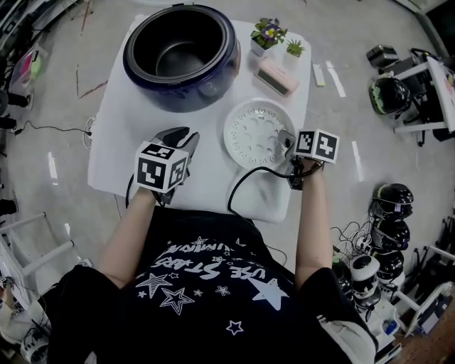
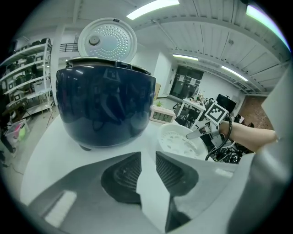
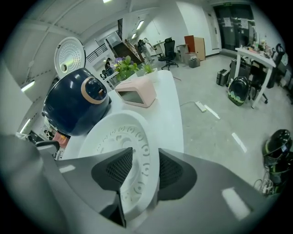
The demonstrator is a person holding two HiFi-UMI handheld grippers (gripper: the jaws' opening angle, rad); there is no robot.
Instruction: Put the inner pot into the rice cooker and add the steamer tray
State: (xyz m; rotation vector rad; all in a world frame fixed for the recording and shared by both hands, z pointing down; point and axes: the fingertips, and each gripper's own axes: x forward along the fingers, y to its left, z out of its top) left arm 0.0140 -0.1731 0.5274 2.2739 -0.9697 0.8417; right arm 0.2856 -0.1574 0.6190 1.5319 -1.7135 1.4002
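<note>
We look steeply down on the white tabletop, left claw and right claw views skim close, all share the round white perforated steamer tray.

Long ceiling lamps give you soft, even light; the rice cooker shines with reflections; picture edges bend and go dark.

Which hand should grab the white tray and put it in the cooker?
Right, probably. The right gripper is at the steamer tray, with its open jaws straddling the tray's rim. The left gripper is open and empty over bare table, farther from the tray.
</note>
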